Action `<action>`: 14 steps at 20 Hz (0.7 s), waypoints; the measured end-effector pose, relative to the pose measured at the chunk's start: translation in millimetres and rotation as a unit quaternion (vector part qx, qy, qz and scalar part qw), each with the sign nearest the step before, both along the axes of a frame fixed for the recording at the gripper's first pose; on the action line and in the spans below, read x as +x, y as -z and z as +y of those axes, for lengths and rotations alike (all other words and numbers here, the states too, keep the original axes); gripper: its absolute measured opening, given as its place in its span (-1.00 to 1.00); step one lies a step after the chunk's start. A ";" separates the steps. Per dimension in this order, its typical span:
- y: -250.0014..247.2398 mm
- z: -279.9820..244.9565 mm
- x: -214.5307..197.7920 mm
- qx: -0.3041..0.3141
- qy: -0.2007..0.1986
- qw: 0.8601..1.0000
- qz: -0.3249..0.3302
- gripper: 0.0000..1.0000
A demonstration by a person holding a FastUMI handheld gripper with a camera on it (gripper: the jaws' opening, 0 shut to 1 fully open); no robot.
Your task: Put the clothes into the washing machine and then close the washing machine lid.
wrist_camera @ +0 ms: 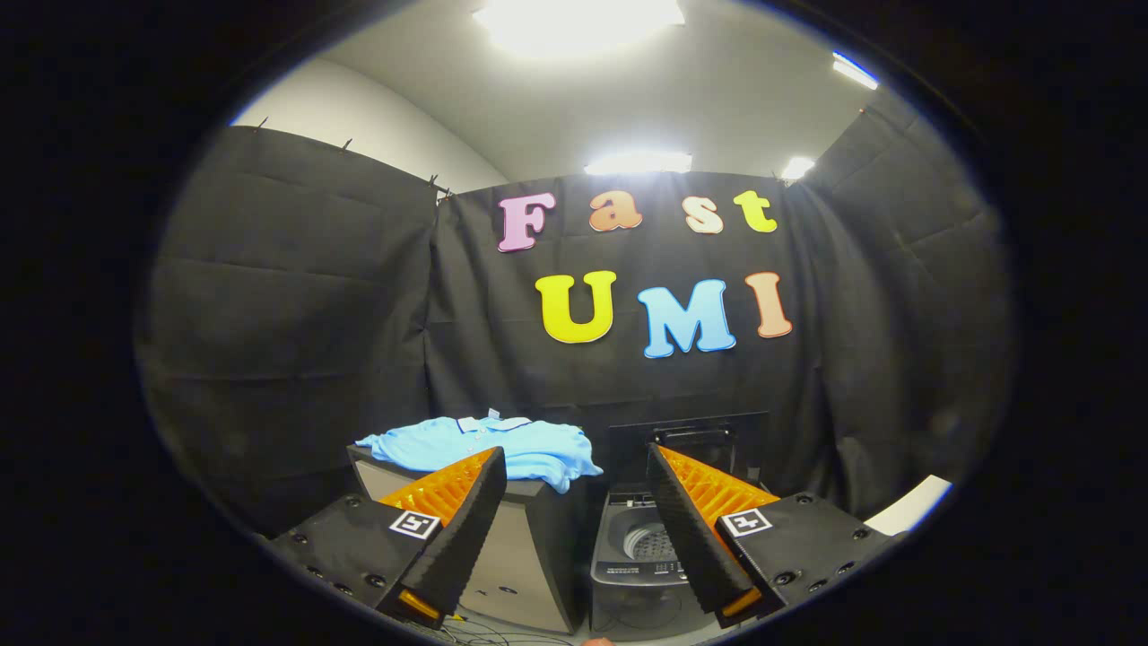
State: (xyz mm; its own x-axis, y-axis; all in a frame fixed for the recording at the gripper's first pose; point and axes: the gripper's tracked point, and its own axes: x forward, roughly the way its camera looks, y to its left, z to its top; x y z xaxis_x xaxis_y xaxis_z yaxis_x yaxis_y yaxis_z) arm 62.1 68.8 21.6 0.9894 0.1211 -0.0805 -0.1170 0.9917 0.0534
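A light blue shirt (489, 451) lies spread on top of a dark box-like stand (529, 547), beyond my left finger. To its right stands a small top-loading washing machine (641, 556) with its lid (686, 440) raised upright at the back and the drum (647, 541) showing, empty as far as I can see. My gripper (574, 471) is open, well short of both, with nothing between its fingers; the shirt's right edge and the washer sit in the gap ahead.
Black cloth walls close the booth behind and on both sides. A white surface edge (910, 507) shows at the right, past my right finger. Thin cables (489, 635) lie on the floor in front of the stand.
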 end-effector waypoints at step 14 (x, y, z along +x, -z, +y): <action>21.2 96.7 125.5 -0.004 -0.098 0.993 0.058 0.96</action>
State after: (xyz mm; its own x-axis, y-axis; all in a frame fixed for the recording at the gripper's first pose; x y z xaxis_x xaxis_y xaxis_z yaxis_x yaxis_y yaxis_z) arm 187.6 165.5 0.4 0.9309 0.3089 -0.1949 -0.3007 0.9511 0.0710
